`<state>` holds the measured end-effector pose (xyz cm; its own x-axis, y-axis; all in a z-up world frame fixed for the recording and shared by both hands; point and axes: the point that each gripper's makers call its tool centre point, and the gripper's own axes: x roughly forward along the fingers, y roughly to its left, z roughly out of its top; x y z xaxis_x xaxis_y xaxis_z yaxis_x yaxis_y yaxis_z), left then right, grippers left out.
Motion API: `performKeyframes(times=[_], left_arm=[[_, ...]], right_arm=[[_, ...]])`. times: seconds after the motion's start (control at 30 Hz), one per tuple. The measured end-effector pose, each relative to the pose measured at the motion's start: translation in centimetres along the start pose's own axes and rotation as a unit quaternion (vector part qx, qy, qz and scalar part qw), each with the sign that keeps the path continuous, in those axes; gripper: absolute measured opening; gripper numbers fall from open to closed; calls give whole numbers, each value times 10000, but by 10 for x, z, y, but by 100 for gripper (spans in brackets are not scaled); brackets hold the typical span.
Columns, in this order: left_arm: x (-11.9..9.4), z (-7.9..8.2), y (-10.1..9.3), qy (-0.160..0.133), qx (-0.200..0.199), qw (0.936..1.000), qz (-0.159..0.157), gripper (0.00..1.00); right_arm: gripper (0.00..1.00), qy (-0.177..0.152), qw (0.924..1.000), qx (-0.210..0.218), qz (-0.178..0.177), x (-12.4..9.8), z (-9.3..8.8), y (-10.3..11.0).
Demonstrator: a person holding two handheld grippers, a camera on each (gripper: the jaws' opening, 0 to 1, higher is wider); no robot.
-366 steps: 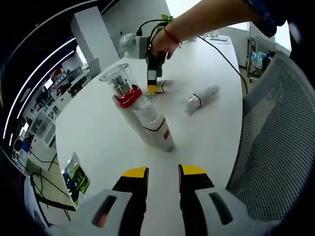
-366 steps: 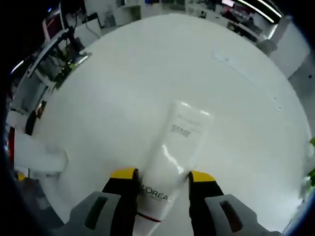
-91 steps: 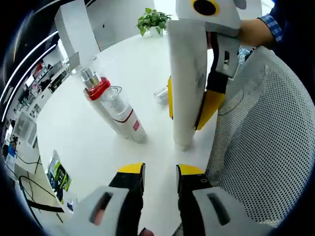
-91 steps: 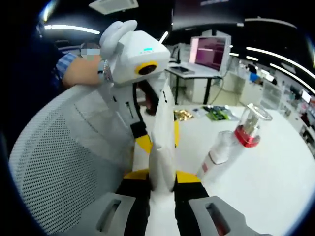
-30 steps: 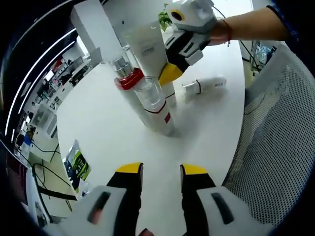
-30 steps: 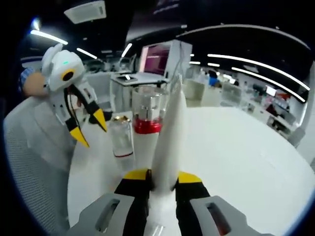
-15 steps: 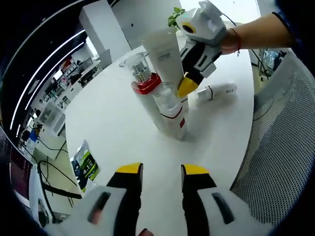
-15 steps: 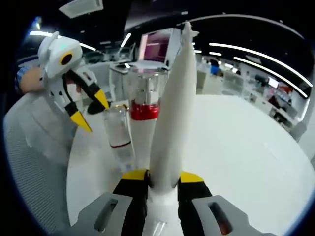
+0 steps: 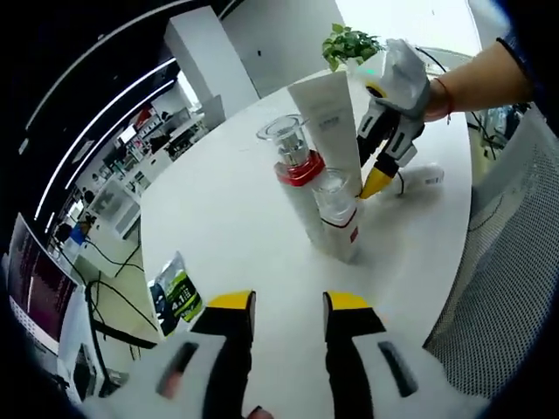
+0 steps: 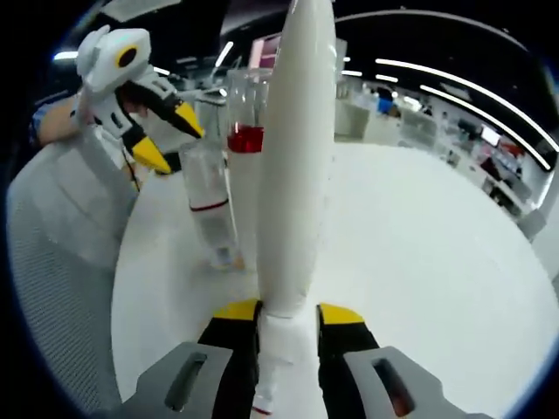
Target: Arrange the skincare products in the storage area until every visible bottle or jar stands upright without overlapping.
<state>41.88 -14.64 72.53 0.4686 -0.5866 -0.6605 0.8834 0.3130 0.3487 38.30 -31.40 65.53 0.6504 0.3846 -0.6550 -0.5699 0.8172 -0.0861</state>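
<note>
1. Left hand-held gripper (image 9: 284, 307) hovers released over the round white surface (image 9: 227, 218); a red-collared clear-capped pump bottle (image 9: 295, 179) and small clear-capped white bottle (image 9: 337, 214) stand upright together.
2. Right hand-held gripper (image 10: 287, 321) grasps a tall white squeeze tube (image 10: 295, 148) upright beside them.

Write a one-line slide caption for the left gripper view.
Right gripper stands a white tube behind two upright bottles on a white table.

A tall white squeeze tube (image 9: 330, 118) stands on the white counter (image 9: 227, 209), touching a red-collared pump bottle (image 9: 295, 179) and a clear-capped bottle (image 9: 337, 216).
</note>
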Motion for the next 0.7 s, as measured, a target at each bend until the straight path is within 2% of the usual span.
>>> performKeyframes(times=[0.27, 0.53, 0.7], left_arm=[[-4, 2, 15, -123, -389, 9989, 234, 32], [-2, 1, 12, -82, -334, 9992, 222, 31], [0, 1, 12, -56, -253, 9994, 235, 31]], right_arm=[[21, 3, 9999, 55, -105, -5, -2, -2], [18, -73, 9992, 231, -303, -10, -4, -9], [21, -212, 9994, 192, -172, -9, 4, 2]])
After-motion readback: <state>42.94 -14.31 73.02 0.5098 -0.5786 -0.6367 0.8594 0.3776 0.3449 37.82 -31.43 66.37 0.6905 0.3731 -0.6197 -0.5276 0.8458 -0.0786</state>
